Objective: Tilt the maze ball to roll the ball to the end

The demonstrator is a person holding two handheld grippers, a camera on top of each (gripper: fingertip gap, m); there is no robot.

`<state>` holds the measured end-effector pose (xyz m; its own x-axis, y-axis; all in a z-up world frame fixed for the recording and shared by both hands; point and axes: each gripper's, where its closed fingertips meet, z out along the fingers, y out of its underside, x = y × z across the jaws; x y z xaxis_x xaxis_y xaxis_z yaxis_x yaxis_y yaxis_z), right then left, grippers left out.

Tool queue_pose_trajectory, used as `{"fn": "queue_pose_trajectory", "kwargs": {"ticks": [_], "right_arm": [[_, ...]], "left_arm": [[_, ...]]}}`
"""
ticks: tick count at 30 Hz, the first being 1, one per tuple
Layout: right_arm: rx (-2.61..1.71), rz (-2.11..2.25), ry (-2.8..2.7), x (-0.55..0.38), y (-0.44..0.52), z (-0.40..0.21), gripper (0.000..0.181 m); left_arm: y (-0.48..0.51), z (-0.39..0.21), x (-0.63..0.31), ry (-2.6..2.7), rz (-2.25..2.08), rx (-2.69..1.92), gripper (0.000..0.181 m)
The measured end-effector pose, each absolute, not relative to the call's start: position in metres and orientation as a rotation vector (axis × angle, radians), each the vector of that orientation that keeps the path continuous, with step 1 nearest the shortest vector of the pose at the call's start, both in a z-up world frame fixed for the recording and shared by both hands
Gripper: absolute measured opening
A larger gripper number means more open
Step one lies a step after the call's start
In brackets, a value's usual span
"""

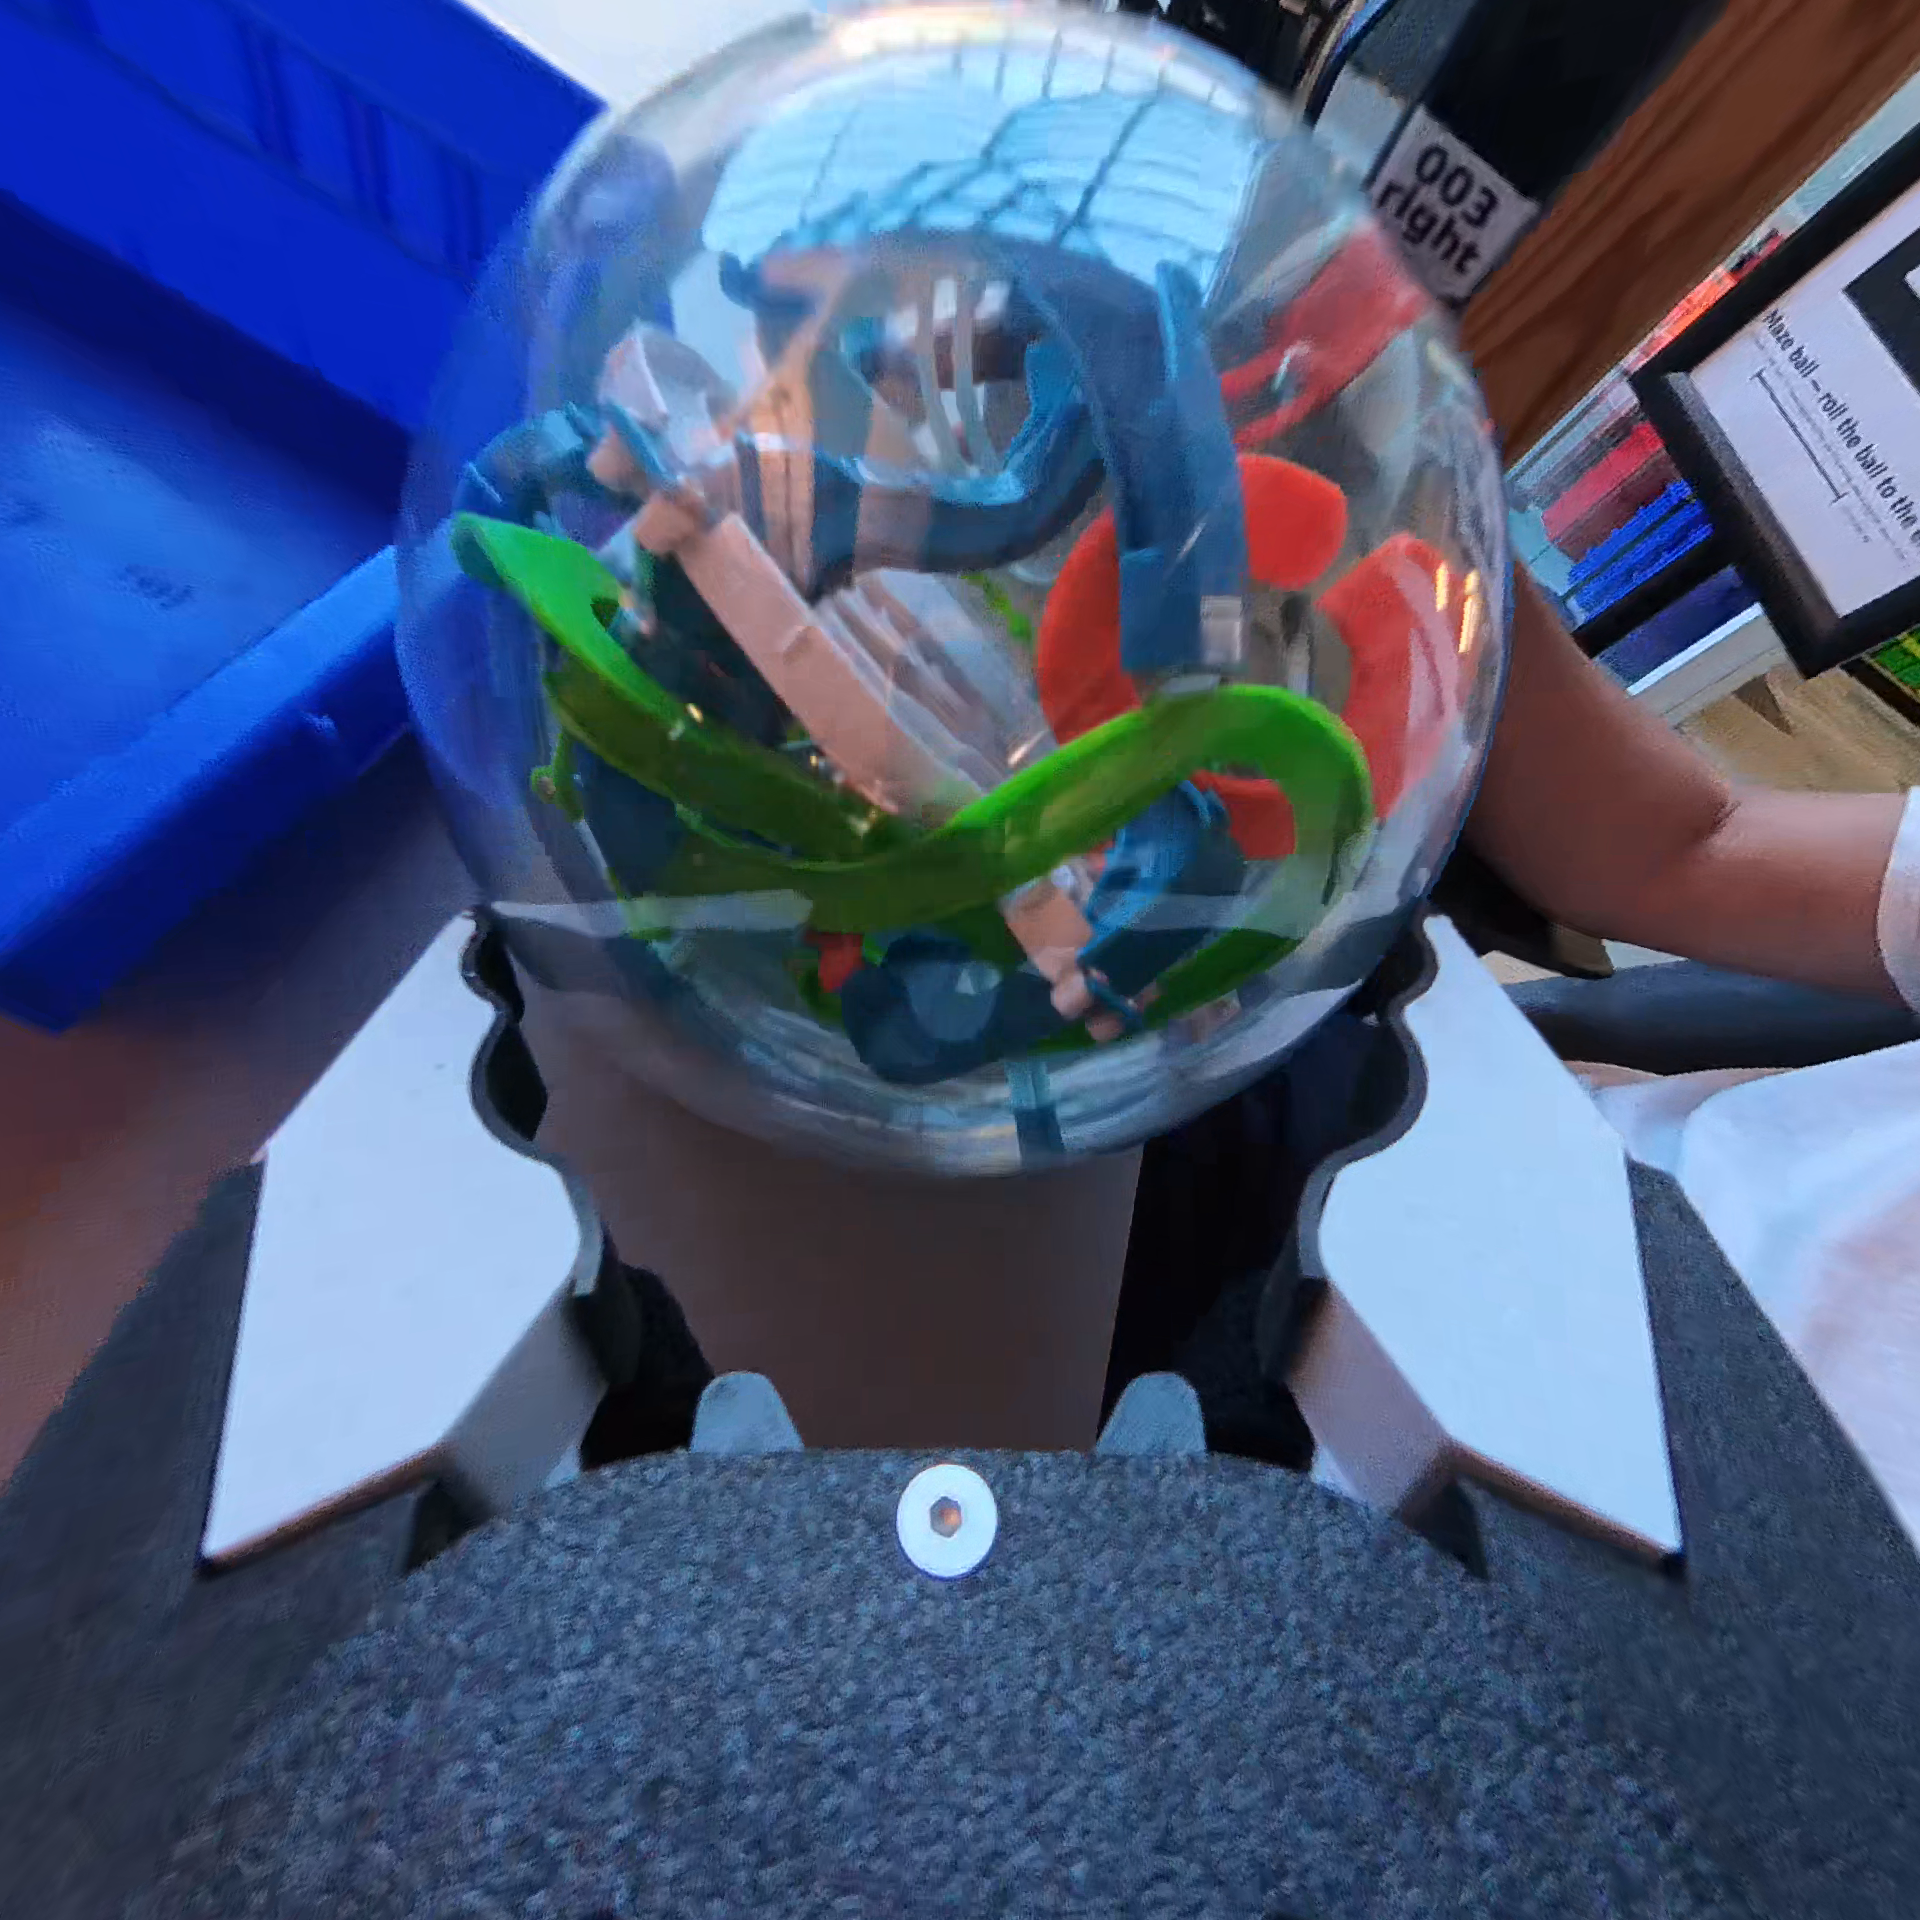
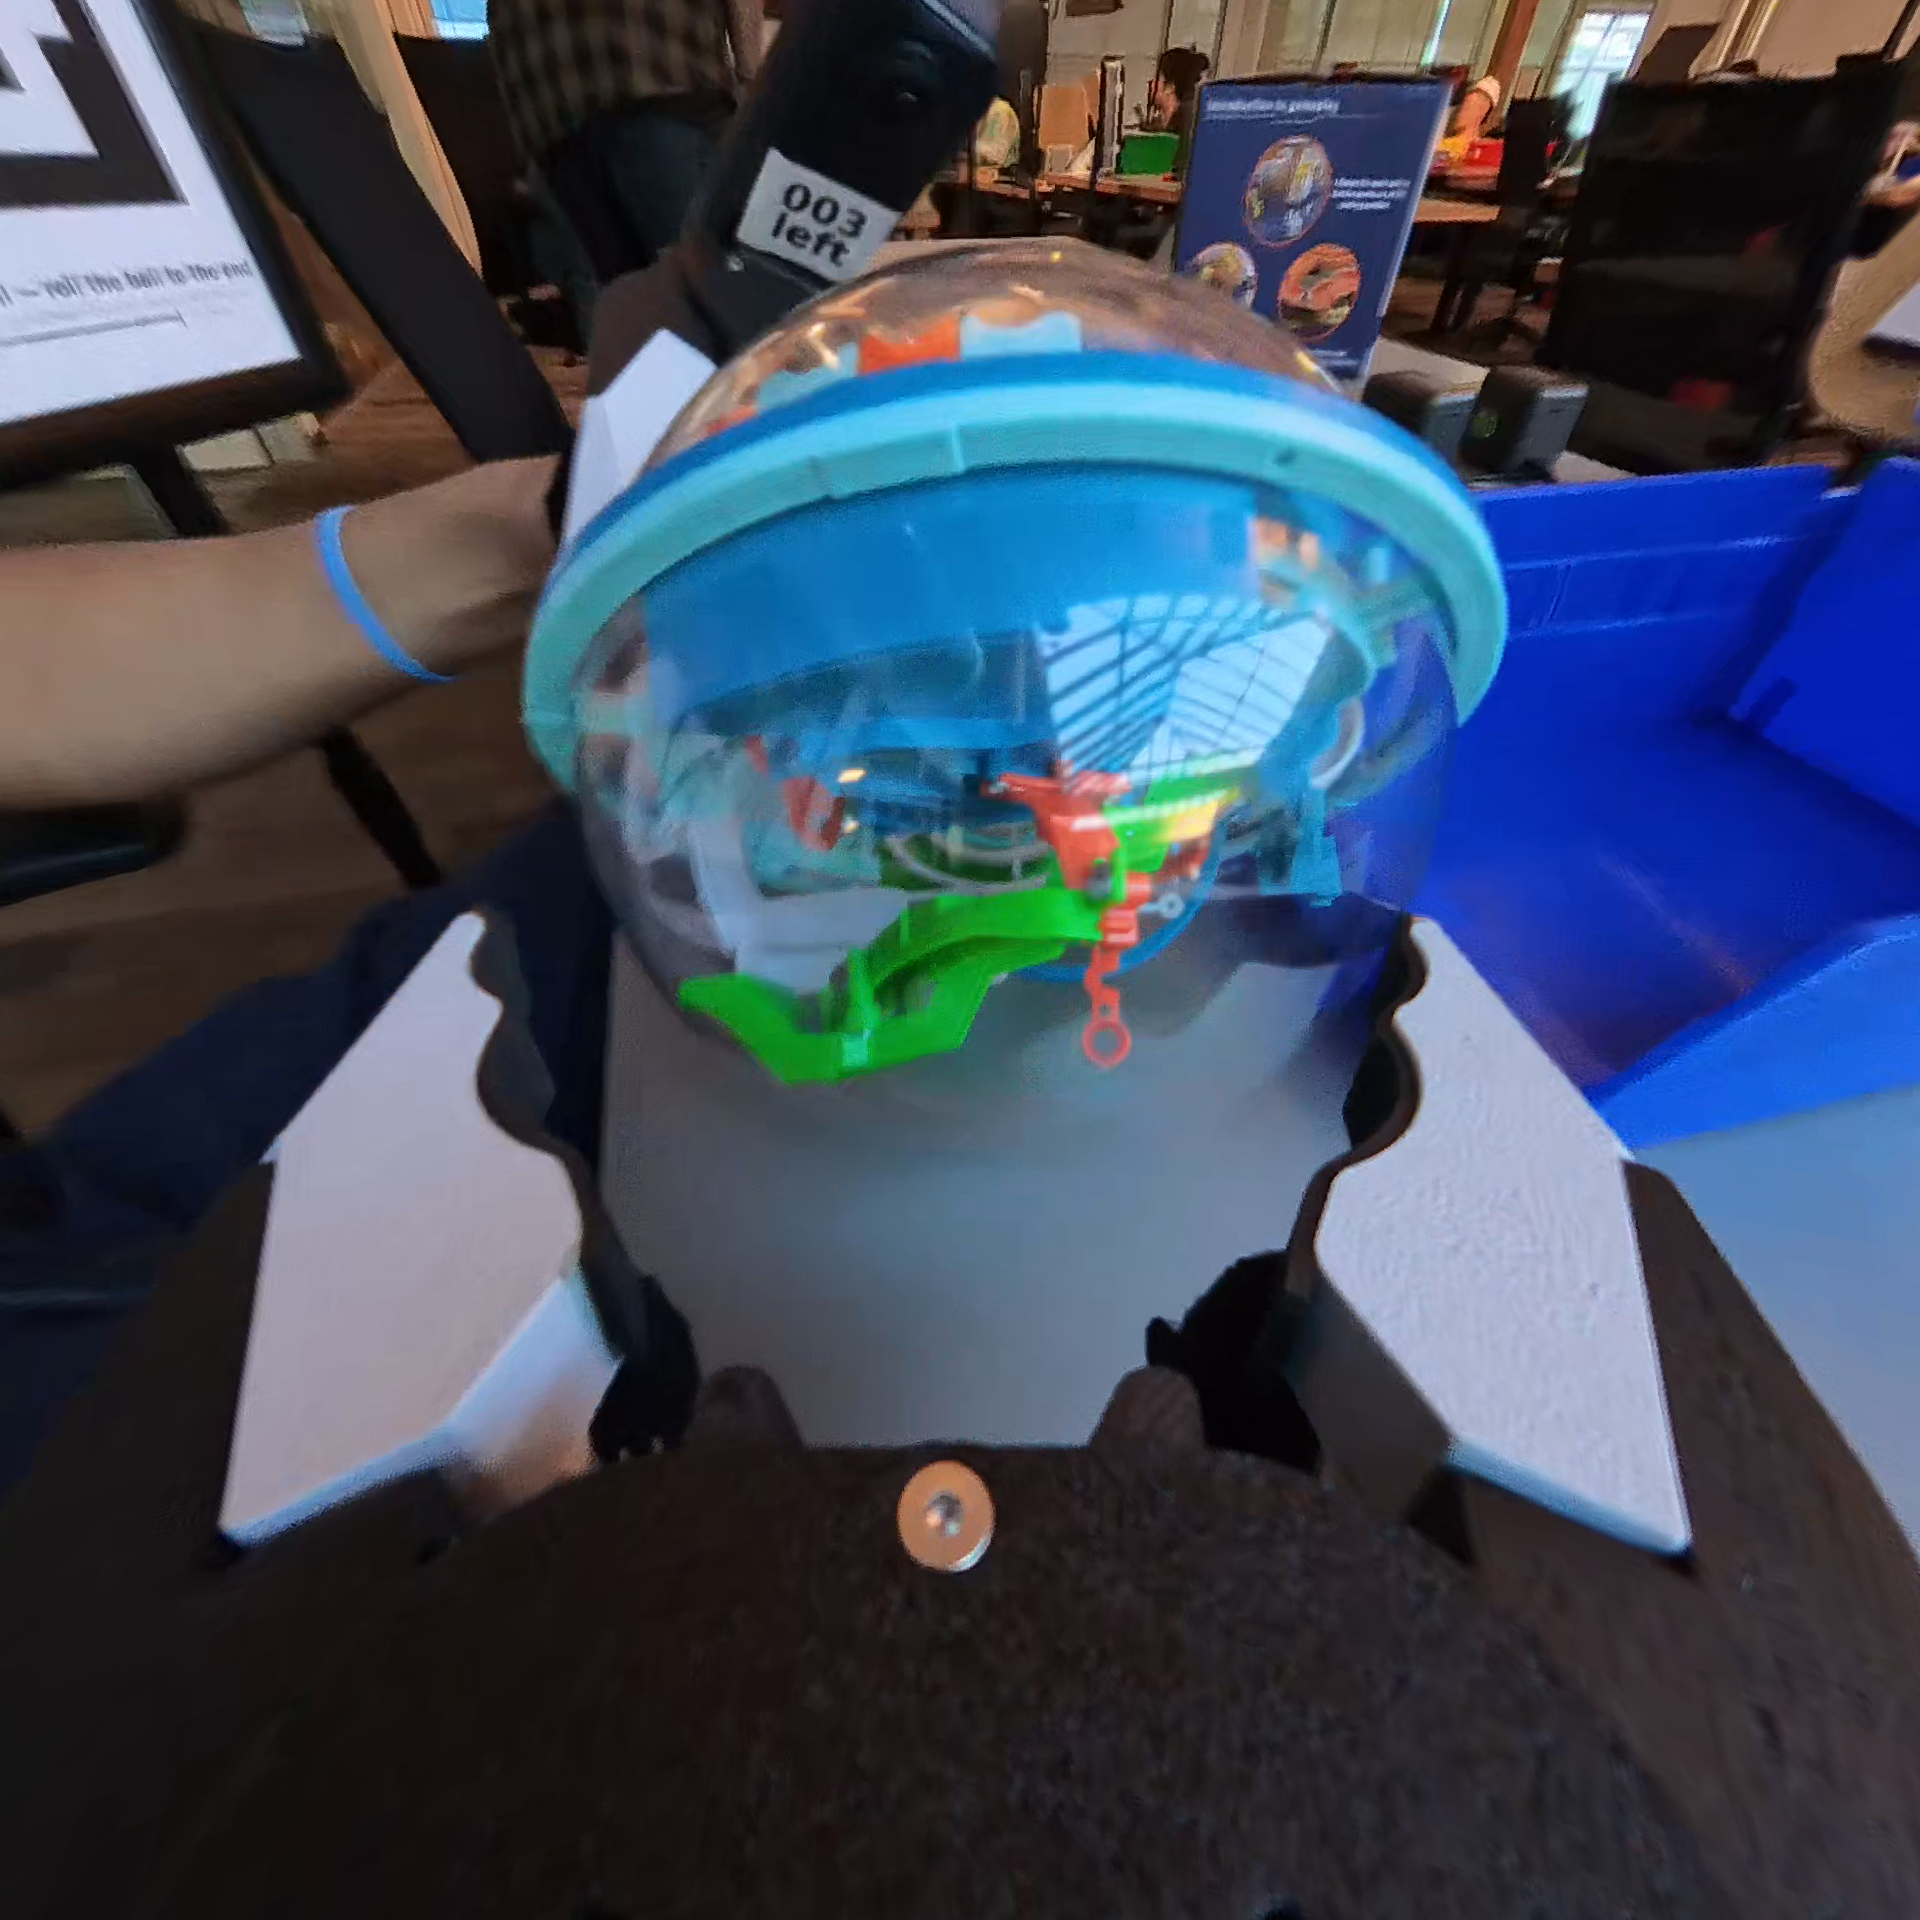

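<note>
The maze ball (image 1: 935, 623) is a clear sphere with green, orange, blue and pink tracks inside. It is held up between my two grippers, which face each other. My left gripper (image 1: 956, 935) has its jaws wide apart, and the sphere sits against its fingertips (image 1: 488, 956). My right gripper (image 2: 945, 935) is also wide apart against the other side of the maze ball (image 2: 987, 675), whose light blue ring (image 2: 1039, 436) tilts across the top. I cannot make out the small ball inside. Each view shows the other gripper behind the sphere.
A blue plastic bin (image 1: 208, 520) lies beside the sphere and also shows in the right wrist view (image 2: 1662, 831). A framed sign (image 1: 1818, 436) stands on the other side. A person's forearms (image 1: 1662, 831) (image 2: 208, 644) hold the grippers. The grey tabletop (image 2: 935, 1247) lies below.
</note>
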<state>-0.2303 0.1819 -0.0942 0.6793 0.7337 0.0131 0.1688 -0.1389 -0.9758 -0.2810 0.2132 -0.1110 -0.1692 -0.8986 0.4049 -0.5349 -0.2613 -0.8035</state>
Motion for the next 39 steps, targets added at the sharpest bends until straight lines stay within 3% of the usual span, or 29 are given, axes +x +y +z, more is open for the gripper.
{"fn": "queue_pose_trajectory", "kwargs": {"ticks": [9,14,16,17,39], "right_arm": [[-1.640,0.573,-0.675,-0.226,0.189,-0.086,0.152],[-1.623,0.626,-0.632,-0.223,0.192,-0.085,0.153],[-1.613,0.629,-0.637,-0.223,0.192,-0.085,0.153],[-1.610,0.632,-0.634,-0.223,0.192,-0.085,0.153],[-1.758,0.772,-0.554,-0.237,0.155,-0.022,0.153]], "left_arm": [[0.196,-0.132,-0.283,1.788,-1.208,-1.713,0.157],[0.215,-0.112,-0.281,1.801,-1.234,-1.629,0.158],[0.216,-0.107,-0.278,1.834,-1.282,-1.583,0.156],[0.213,-0.109,-0.276,1.860,-1.309,-1.574,0.146],[0.120,-0.109,-0.271,1.586,-1.884,-1.658,0.148]]}}
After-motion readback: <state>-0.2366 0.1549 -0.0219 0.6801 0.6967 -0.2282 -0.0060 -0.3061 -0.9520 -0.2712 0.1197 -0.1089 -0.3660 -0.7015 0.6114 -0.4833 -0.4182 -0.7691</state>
